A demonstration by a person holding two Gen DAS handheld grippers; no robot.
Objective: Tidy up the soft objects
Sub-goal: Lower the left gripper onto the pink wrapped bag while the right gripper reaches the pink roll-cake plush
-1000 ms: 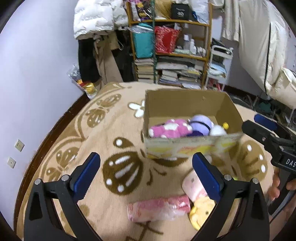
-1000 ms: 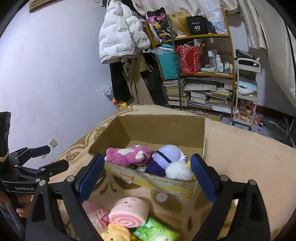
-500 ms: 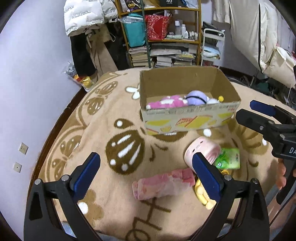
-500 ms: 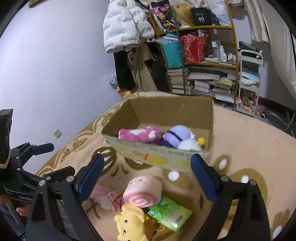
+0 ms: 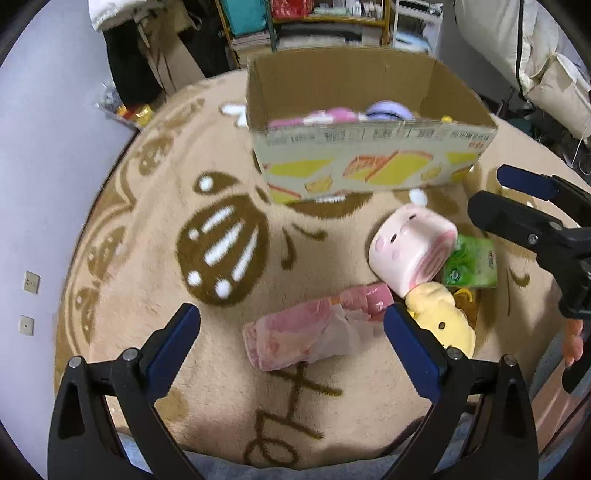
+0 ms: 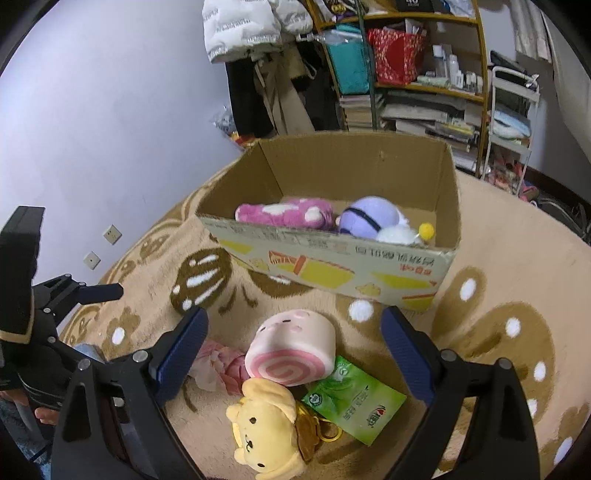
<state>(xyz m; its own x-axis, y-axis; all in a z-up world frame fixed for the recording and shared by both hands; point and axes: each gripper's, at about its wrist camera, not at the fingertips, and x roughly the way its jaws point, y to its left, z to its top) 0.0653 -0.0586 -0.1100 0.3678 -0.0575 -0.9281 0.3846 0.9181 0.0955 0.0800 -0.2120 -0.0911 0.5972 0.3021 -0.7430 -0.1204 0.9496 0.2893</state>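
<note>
- We hold the left gripper with its jaws spread wide and nothing between the fingers.
- We hold the right gripper likewise spread wide and holding nothing.
- Both grippers tilt downward, side by side, well apart.

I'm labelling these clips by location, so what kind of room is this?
Most likely a lived-in bedroom or storage room at home: a patterned plush rug covers the floor, a cluttered shelf holds books and bags, and a white puffer jacket hangs by the wall.
</note>
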